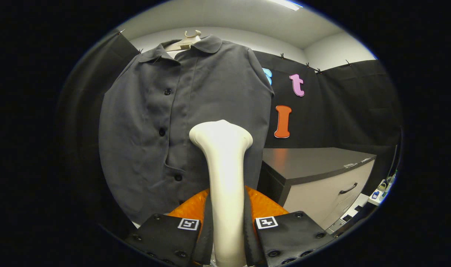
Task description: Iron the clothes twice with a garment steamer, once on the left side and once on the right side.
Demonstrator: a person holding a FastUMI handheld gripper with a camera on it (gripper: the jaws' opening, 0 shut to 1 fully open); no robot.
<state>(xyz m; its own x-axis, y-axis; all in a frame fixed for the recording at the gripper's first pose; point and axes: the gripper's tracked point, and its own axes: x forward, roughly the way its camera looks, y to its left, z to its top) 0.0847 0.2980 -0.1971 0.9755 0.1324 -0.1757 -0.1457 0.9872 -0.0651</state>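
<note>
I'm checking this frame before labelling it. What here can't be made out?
All in the gripper view:
- Steamer: its steam face points at the shirt, so contact is hidden; its lower handle is covered by the hand-held gripper, whose fingers clamp it.
- Shirt hem: covered by the steamer and fingers.
- Hanger: mostly tucked under the collar.
- Small items beside the cabinet: too tiny to identify.

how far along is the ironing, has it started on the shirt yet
Done: the steamer is picked up, with the tongs shut on its handle. In hand: its head is raised in front of the grey shirt on the hanger, near the button placket, but contact cannot be told. Left: nothing shows either side already steamed, so both passes appear still to do.
</note>
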